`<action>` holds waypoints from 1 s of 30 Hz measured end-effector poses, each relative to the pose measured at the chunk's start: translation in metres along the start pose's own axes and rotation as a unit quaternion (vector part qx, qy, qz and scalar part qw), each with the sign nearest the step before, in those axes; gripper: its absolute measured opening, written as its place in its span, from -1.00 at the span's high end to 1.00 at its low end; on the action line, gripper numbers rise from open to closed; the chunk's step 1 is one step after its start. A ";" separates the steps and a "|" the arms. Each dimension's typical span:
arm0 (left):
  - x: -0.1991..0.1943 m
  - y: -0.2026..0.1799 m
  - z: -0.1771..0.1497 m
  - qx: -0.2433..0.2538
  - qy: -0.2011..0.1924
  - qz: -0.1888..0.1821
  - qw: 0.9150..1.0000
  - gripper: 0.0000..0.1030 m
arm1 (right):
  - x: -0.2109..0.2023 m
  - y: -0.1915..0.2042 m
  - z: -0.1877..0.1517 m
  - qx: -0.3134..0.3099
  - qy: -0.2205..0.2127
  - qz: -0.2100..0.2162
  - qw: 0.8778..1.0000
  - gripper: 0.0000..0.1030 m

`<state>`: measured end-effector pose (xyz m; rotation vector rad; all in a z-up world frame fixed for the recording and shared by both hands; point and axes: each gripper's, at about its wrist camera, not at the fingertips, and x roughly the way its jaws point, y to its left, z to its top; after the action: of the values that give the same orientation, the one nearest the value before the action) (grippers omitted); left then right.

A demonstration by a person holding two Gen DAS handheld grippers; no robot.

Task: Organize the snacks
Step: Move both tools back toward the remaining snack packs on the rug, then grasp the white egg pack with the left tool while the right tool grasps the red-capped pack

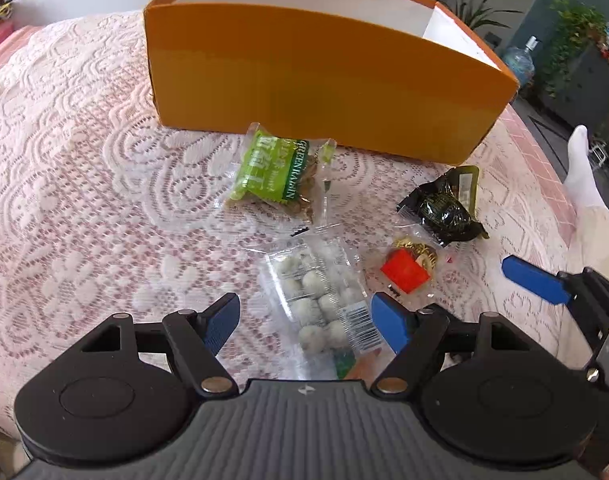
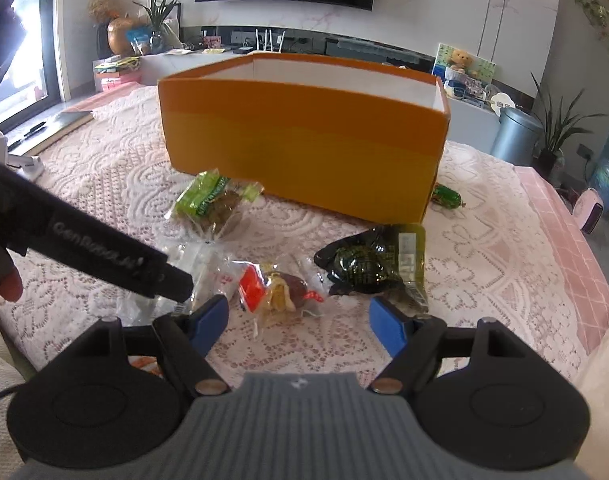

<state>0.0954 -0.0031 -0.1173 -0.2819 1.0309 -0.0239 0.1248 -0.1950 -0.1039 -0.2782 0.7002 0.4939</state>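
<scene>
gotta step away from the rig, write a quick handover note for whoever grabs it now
Left claw: open, empty, astride the clear pack of white balls, not gripping.
Right claw: open, empty, just short of the red and gold snack.
Orange box stands behind the snacks; what shows of its inside is bare.
Still on the lace cloth: green raisin pack, dark wrapped snack, and a small green candy at the box's right corner.
Done: nothing boxed as far as can be seen.
Left: move every snack into the box.
</scene>
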 end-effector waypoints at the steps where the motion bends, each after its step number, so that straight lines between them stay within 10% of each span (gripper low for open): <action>1: 0.002 -0.003 0.000 0.001 0.003 -0.001 1.000 -0.71 | 0.002 0.000 0.000 0.000 0.000 0.000 1.000 -0.46; 30: -0.004 0.029 0.004 0.067 0.019 0.016 0.997 -0.46 | 0.029 0.011 0.010 -0.039 -0.003 0.009 0.999 -0.43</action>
<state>0.0933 0.0262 -0.1186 -0.1425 1.0656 -0.0690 0.1436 -0.1722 -0.1170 -0.3434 0.6785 0.5395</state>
